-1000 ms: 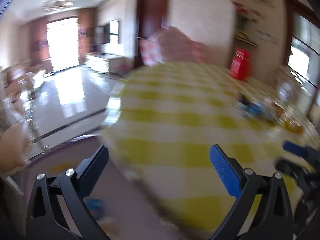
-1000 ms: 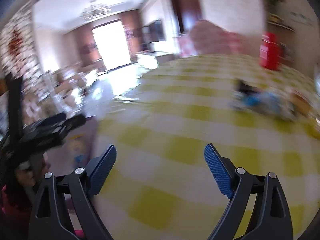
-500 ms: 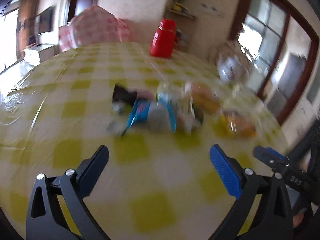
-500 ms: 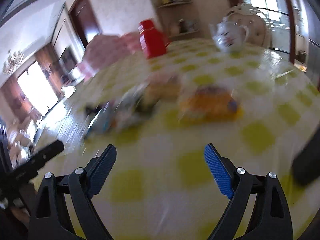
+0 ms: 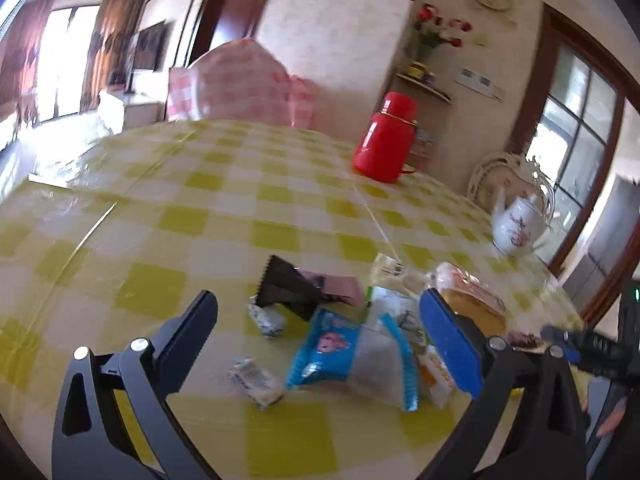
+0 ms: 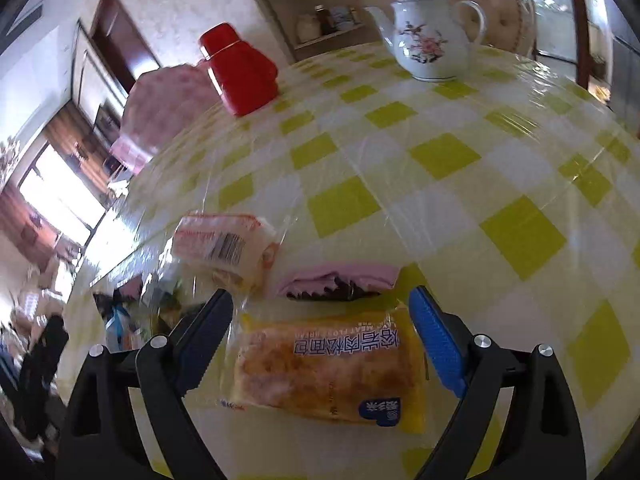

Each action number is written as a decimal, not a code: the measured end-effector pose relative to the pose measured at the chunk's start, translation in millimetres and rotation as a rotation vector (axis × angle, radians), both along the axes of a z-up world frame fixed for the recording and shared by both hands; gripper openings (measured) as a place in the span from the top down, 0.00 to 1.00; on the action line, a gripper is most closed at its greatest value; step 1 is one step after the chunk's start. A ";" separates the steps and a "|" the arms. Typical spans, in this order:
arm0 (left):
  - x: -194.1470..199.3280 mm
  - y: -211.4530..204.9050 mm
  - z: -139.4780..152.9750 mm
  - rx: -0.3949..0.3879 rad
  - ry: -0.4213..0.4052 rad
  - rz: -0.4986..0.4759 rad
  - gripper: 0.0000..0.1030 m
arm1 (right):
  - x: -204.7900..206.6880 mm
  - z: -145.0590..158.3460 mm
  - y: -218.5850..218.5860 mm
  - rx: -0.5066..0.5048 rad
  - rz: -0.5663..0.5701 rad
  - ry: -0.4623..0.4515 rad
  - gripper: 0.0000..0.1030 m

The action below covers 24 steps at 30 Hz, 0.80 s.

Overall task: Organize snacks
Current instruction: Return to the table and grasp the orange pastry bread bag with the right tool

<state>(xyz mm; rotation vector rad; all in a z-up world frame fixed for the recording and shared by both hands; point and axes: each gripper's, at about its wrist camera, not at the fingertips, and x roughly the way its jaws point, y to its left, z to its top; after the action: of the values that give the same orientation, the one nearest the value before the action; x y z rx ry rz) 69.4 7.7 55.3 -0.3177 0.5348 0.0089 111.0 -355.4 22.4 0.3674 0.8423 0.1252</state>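
Note:
A pile of snack packets lies on the yellow-checked table (image 5: 224, 216). In the left wrist view I see a blue packet (image 5: 326, 350), a dark brown wrapper (image 5: 286, 290), a pink packet (image 5: 340, 286), two small white sachets (image 5: 256, 380) and a wrapped bread (image 5: 474, 300). My left gripper (image 5: 320, 344) is open, just short of the blue packet. In the right wrist view my right gripper (image 6: 320, 340) is open, its fingers on either side of a yellow bread packet (image 6: 332, 366) lying on the table. Behind it are a pink wrapper (image 6: 340, 278) and a white-pink packet (image 6: 224, 246).
A red thermos (image 5: 386, 138) (image 6: 238, 70) and a white floral teapot (image 5: 518, 222) (image 6: 428, 46) stand at the table's far side. A pink-covered chair (image 5: 244, 84) is behind the table. The right gripper shows at the right edge of the left wrist view (image 5: 592, 346).
Both grippers swung from facing the room and table edge onto the snack pile. The right gripper moved in close over the yellow bread packet; both stayed open.

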 end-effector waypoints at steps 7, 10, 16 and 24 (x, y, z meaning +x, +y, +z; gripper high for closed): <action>0.3 5.0 -4.4 -0.033 0.046 -0.006 0.02 | -55.8 2.0 39.6 -0.015 0.144 0.035 0.15; -2.8 2.3 -3.0 -0.024 0.045 -0.024 0.02 | -70.7 13.4 62.2 -0.160 0.149 -0.026 0.15; -0.3 -1.8 -9.2 -0.009 0.099 -0.050 0.02 | -38.0 3.7 82.8 -0.280 0.239 0.026 0.18; 7.9 -19.5 -20.8 -0.030 0.247 -0.203 0.02 | -40.7 -10.3 85.5 -0.335 0.313 -0.001 0.38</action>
<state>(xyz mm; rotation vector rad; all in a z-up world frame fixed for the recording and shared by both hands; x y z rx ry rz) 77.3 -11.8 34.5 -0.2917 0.8113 -0.1582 70.4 -269.9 12.1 -0.0809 0.8978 0.2700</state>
